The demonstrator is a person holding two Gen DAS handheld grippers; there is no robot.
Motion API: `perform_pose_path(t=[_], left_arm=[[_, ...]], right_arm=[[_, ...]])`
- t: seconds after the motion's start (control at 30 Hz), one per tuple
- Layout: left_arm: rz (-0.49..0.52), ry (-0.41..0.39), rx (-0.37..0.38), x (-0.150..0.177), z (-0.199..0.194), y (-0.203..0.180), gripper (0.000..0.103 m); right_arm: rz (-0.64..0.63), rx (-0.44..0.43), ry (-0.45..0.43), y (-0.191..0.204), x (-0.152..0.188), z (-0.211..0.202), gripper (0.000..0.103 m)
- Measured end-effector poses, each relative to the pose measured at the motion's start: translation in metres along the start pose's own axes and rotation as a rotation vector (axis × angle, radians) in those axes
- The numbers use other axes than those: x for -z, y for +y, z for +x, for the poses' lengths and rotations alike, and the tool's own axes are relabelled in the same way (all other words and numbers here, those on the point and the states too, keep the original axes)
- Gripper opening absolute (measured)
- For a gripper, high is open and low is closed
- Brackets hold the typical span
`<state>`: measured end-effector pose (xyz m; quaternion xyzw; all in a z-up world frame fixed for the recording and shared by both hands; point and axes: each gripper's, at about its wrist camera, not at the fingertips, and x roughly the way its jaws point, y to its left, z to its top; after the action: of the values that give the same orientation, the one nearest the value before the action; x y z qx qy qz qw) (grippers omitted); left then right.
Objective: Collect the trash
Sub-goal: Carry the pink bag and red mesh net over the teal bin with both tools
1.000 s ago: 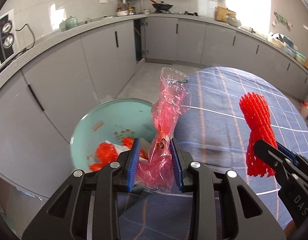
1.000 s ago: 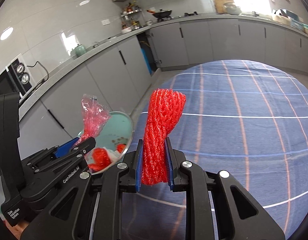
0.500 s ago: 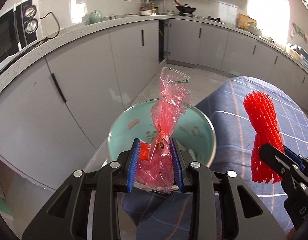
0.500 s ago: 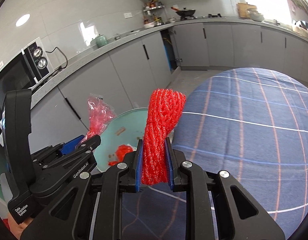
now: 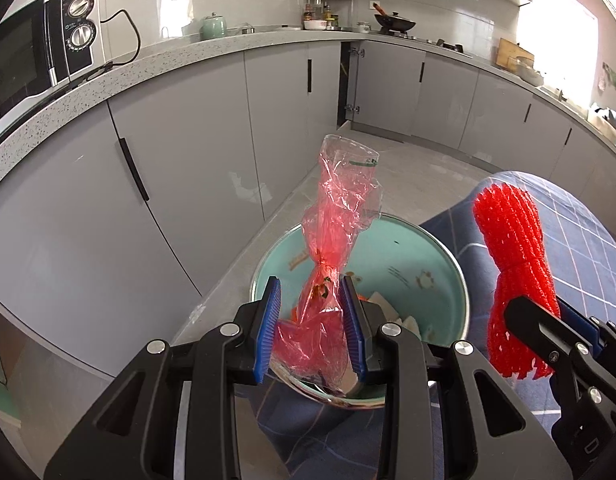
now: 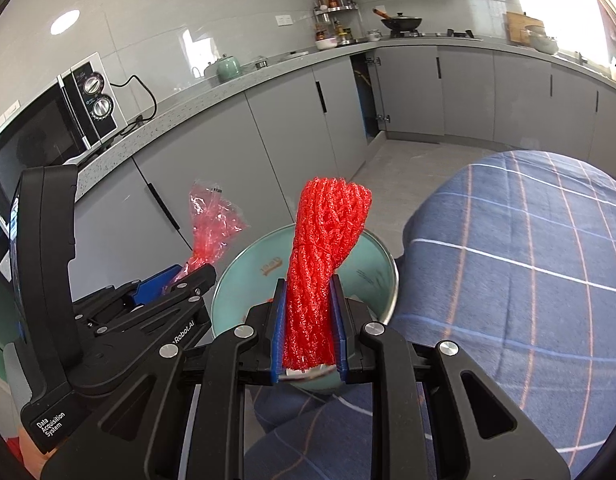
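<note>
1. We're pinching the red plastic bag (image 5: 328, 280) at its twisted neck with the left gripper (image 5: 314, 324), above the teal bin (image 5: 448, 264); it's light, crinkly, slippery.
2. We're clamping the red foam net (image 6: 316, 280) narrow in the right gripper (image 6: 308, 328) over the same bin; soft, springy.

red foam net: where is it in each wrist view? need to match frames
Left wrist: red foam net at right edge, clamped in the right gripper.
Right wrist: red foam net at centre, between the blue pads.
Shared landmark: teal bin behind it.
</note>
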<state>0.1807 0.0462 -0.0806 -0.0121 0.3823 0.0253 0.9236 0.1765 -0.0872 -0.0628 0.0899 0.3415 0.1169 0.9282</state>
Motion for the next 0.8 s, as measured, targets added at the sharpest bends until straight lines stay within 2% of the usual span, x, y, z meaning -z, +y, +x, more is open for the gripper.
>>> perform_pose_path(t=[0.3, 0.8], left_arm=[[-0.032, 0.041, 0.002, -0.002, 0.023, 0.013, 0.031], [-0.02, 0.123, 0.024, -0.008, 0.066, 0.006, 0.031]], right_arm=[[-0.016, 0.024, 0.042, 0.0, -0.005, 0.035, 0.021], [-0.018, 0.03, 0.121, -0.012, -0.007, 0.077, 0.021]])
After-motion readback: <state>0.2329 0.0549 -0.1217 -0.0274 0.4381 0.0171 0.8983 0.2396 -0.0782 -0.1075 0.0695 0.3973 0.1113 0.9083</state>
